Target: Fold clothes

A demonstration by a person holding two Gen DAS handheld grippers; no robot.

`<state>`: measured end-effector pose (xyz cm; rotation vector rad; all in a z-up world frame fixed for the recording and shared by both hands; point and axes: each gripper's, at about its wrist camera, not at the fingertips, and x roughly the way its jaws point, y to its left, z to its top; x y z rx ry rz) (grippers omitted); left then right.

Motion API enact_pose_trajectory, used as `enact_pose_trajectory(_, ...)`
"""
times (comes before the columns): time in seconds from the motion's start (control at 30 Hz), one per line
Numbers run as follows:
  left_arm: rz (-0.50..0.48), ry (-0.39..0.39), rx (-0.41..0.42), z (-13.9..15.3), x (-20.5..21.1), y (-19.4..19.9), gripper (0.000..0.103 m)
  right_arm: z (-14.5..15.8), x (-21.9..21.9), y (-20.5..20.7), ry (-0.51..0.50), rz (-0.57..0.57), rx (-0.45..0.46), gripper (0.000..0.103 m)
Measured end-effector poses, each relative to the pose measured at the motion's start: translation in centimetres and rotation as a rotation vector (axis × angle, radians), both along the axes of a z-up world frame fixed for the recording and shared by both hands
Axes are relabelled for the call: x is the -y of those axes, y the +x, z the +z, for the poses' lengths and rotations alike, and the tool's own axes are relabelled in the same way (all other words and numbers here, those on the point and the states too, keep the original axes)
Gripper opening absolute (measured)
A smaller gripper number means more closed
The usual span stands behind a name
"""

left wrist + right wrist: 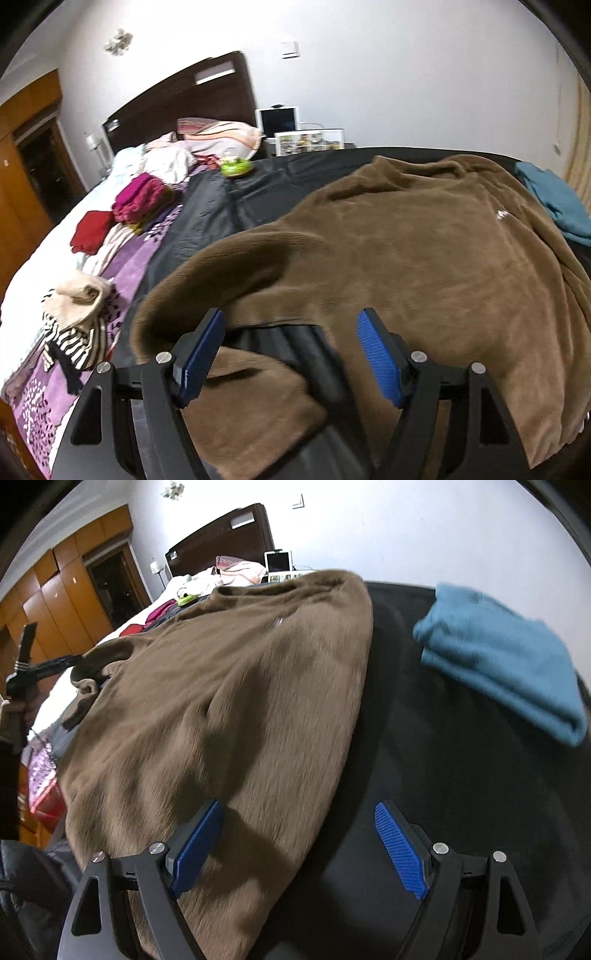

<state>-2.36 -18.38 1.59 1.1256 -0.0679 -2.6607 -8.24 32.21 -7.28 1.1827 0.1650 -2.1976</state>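
Left wrist view: low, close over brown fleece garment [406, 251], looking down-forward toward headboard [192, 96] at 11 o'clock. Right wrist view: same downward tilt, nearer the garment's right edge; teal folded cloth [506, 661] at 2 o'clock. Both share garment, headboard.

A: Brown fleece sweater [424, 236]?
B: Spread flat on black sheet [229, 206], left sleeve folded across the hem.
A: Blue garment [506, 664]?
B: Folded, lying just beside the sweater's right.
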Motion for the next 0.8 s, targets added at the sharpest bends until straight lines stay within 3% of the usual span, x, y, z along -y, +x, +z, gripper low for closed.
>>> enact_pose_trajectory(0.27, -0.073, 0.002, 0.012, -0.7, -3.2, -0.8, 0.079, -1.0, 1.3, 1.3, -0.052, 0.032, 0.001, 0.086)
enact_pose_trajectory(0.3, -0.079, 0.004, 0.018, -1.0, -3.5, -1.0, 0.08, -1.0, 1.5, 1.4, -0.059, 0.044, -0.002, 0.079)
enact_pose_trajectory(0.33, -0.083, 0.008, 0.027, -1.4, -3.6, -1.3, 0.08, -0.9, 1.6, 1.5, -0.068, 0.056, -0.003, 0.06)
enact_pose_trajectory(0.43, -0.092, 0.029, 0.055, -2.6, -4.2, -2.1, 0.08, -0.7, 1.8, 2.2, -0.066, 0.073, -0.02, 0.031)
enact_pose_trajectory(0.5, -0.096, 0.048, 0.074, -3.5, -4.4, -2.6, 0.08, 0.0, 1.8, 2.5, -0.061, 0.069, -0.047, 0.021)
enact_pose_trajectory(0.67, -0.107, 0.058, 0.11, -5.2, -5.1, -3.6, 0.08, 3.6, 0.2, 2.7, -0.051, 0.005, -0.185, 0.015)
enact_pose_trajectory(0.73, -0.108, 0.056, 0.122, -5.7, -5.4, -3.9, 0.08, 5.6, -0.7, 2.7, -0.005, -0.049, -0.277, 0.008)
enact_pose_trajectory(0.8, -0.105, 0.053, 0.129, -6.0, -5.4, -3.9, 0.08, 7.5, -1.6, 2.4, 0.058, -0.119, -0.378, 0.008)
